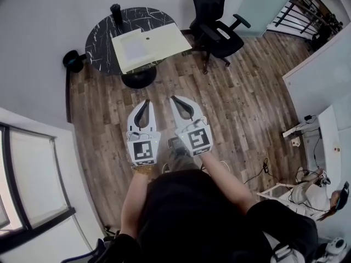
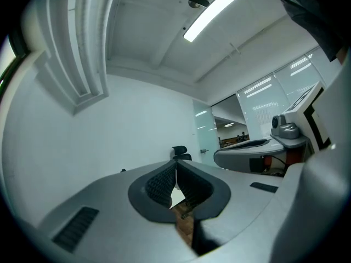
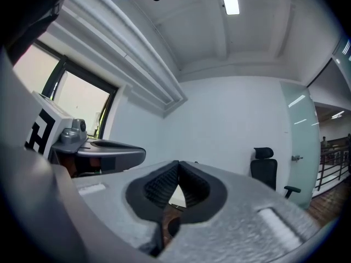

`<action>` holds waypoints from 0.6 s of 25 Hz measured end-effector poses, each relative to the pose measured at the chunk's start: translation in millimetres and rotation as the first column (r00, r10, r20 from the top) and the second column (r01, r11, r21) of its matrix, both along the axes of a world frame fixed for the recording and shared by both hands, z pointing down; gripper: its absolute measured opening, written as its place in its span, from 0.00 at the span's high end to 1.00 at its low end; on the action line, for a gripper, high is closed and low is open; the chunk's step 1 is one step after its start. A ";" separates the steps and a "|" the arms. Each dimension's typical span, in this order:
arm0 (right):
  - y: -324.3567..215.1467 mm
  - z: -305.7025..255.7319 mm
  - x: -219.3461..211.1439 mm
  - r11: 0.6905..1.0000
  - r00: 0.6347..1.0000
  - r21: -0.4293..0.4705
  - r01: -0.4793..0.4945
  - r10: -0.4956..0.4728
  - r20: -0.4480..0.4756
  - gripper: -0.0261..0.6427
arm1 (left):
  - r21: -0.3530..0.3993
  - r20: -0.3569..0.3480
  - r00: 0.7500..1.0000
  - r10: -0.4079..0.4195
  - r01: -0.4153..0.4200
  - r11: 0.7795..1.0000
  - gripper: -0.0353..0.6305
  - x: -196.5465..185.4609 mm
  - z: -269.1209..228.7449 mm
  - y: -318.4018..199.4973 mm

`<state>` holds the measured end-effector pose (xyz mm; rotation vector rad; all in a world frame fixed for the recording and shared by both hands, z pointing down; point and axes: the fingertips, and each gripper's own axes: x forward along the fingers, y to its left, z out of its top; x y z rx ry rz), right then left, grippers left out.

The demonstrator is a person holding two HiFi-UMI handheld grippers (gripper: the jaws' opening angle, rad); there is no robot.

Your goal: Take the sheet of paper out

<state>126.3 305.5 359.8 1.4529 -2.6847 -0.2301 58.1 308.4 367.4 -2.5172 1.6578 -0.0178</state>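
In the head view a cream folder (image 1: 152, 44) lies on a round black marble table (image 1: 104, 37) some way ahead of me. A paler rectangle (image 1: 133, 47), seemingly the sheet of paper, shows on its left half. My left gripper (image 1: 145, 102) and right gripper (image 1: 174, 98) are held side by side over the wooden floor, well short of the table and pointing level toward it. Both are shut with nothing between the pads. In the left gripper view the left gripper (image 2: 175, 166) has its jaws meeting at the tips. The right gripper (image 3: 179, 165) looks the same in the right gripper view.
A black cup (image 1: 115, 12) stands at the table's far edge. A black office chair (image 1: 217, 21) sits right of the table, and a dark object (image 1: 74, 61) lies on the floor at its left. White walls and a window close in on the left; cables and a white desk (image 1: 329, 141) are at the right.
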 end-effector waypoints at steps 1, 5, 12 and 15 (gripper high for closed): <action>-5.4 0.9 1.1 1.000 1.000 0.006 0.010 -0.010 0.000 0.96 | 0.009 0.014 1.000 0.003 -0.003 1.000 0.93 1.8 0.2 -4.2; -26.0 7.8 2.3 0.998 0.998 -0.005 0.063 -0.063 -0.027 0.96 | 0.005 0.039 0.999 0.006 -0.006 1.000 0.93 6.4 4.3 -25.8; -75.3 23.0 33.2 0.998 0.997 -0.026 0.056 -0.057 -0.045 0.96 | -0.037 0.057 0.998 0.002 0.001 0.999 0.93 22.2 13.2 -63.2; -96.2 29.1 46.8 0.997 0.998 -0.051 0.053 -0.055 -0.036 0.96 | -0.039 0.086 0.996 0.010 -0.007 0.999 0.93 27.5 15.8 -78.4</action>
